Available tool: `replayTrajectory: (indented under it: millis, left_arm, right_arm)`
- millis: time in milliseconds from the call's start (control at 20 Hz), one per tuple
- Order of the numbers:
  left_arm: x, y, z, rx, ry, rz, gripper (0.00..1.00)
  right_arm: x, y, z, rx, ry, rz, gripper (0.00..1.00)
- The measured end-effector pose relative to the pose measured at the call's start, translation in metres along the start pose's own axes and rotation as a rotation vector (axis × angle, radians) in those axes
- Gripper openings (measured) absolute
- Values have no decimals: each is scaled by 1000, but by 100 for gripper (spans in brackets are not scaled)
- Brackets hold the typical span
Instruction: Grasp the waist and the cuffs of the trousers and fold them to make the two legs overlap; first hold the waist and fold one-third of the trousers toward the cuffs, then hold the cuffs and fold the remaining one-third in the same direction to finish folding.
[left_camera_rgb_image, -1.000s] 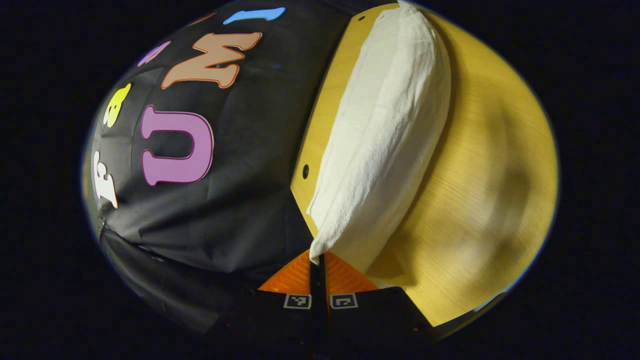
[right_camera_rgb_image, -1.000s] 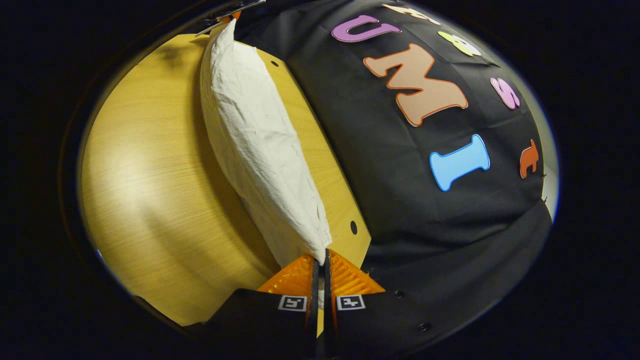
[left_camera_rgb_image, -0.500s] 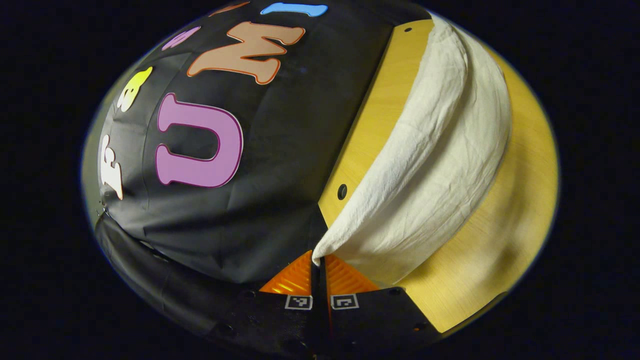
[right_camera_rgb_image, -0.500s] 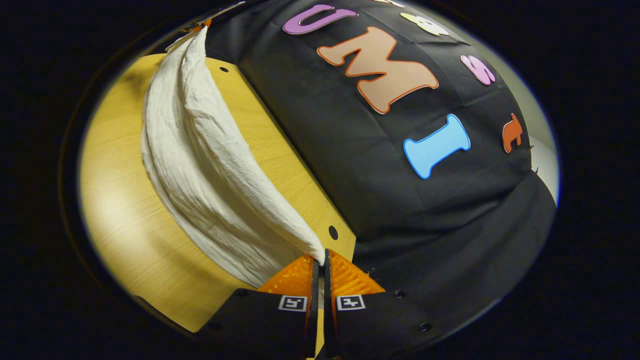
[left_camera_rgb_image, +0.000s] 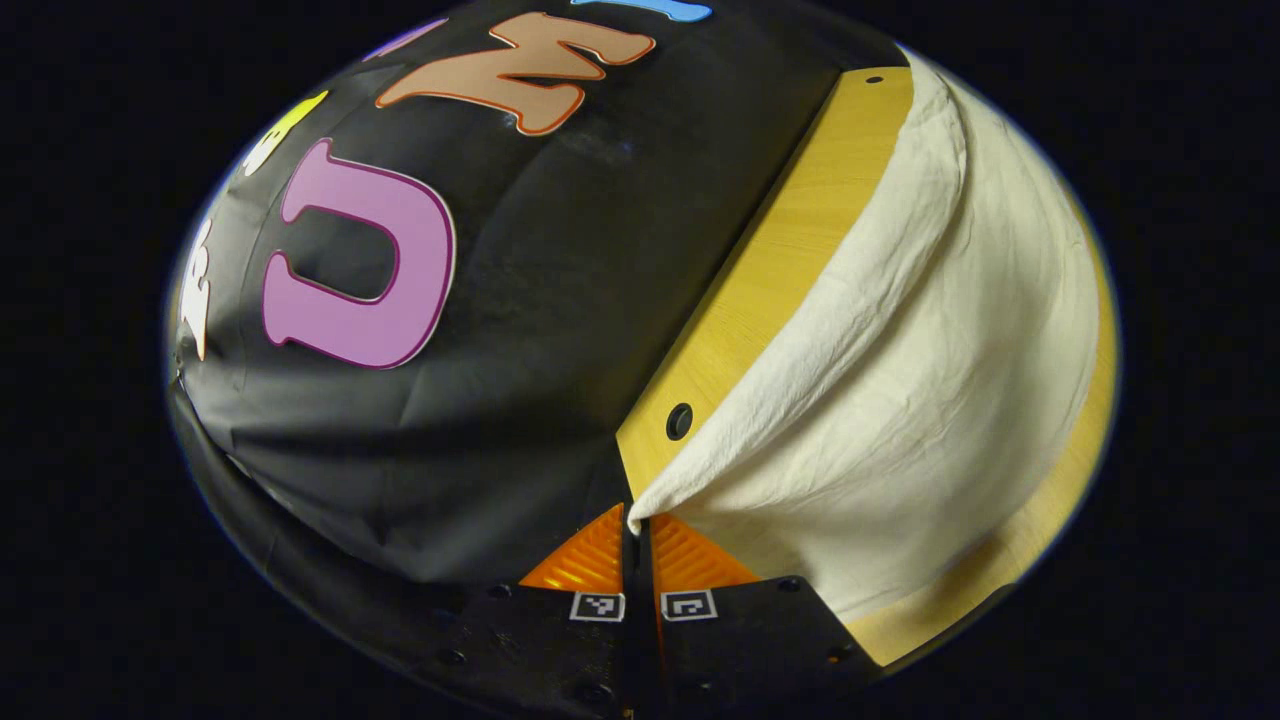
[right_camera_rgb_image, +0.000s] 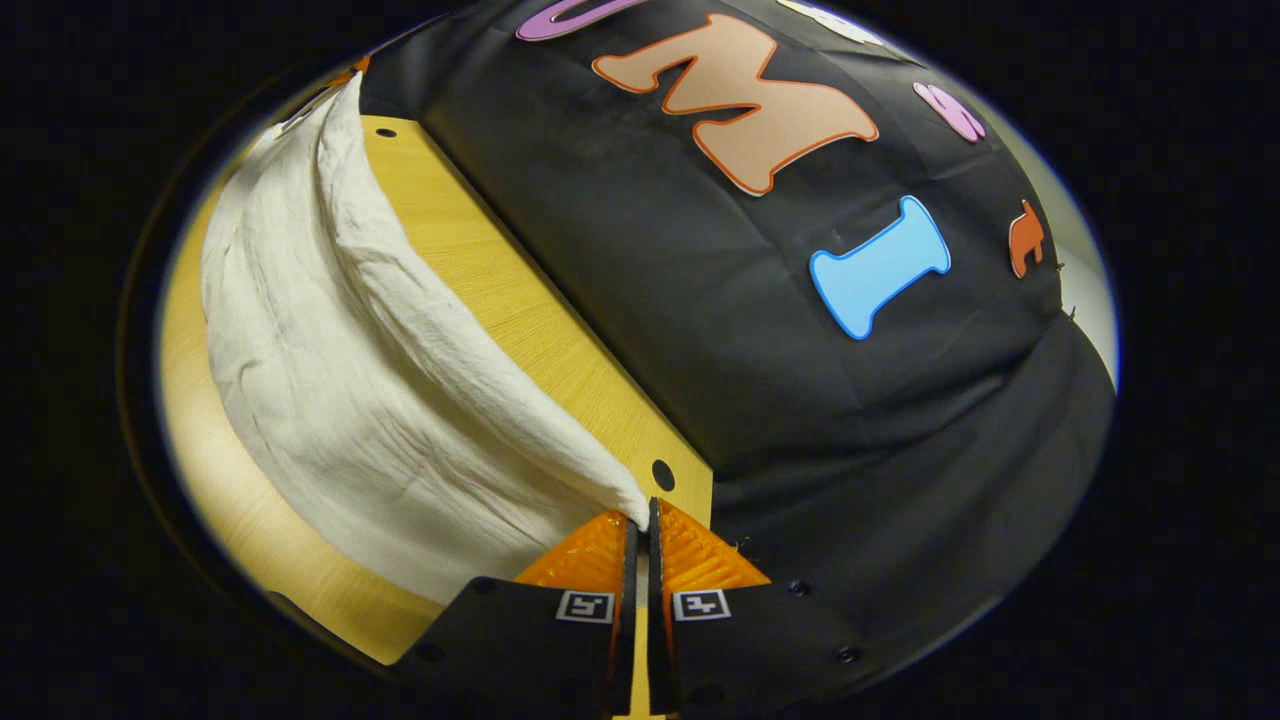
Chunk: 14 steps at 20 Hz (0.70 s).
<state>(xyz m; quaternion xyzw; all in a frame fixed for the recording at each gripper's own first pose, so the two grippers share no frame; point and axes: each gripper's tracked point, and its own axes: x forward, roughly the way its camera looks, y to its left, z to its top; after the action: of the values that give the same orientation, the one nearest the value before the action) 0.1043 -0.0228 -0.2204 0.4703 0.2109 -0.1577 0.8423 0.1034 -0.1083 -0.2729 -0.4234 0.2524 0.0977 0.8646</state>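
Left gripper (left_camera_rgb_image: 637, 522) and right gripper (right_camera_rgb_image: 641, 520), each bottom centre, pinch corners of white trousers (left_camera_rgb_image: 930, 400) above the wooden table (left_camera_rgb_image: 790, 250).

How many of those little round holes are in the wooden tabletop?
2 per view. In the left gripper view, one hole sits near the tongs and the other hole at the table's far corner. Cloth may hide more.

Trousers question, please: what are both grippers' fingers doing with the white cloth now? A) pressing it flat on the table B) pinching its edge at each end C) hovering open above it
B: the left gripper and right gripper each pinch the trousers edge.
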Motion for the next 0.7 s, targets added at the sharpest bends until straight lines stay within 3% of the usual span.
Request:
replayTrajectory:
  millis: [450,500,550,700]
  left_arm:
    - [62,-31,-4,-38,6,-27,0]
    - [65,-33,-4,-68,5,-42,0]
    - [64,-35,-4,-102,9,-49,9]
    - [52,-39,0,-187,1,-58,74]
  right_arm:
    - [67,46,-18,48,109,24,8]
    - [69,49,-19,82,116,30,15]
    - [63,53,-13,117,110,42,14]
    - [54,48,0,203,77,41,100]
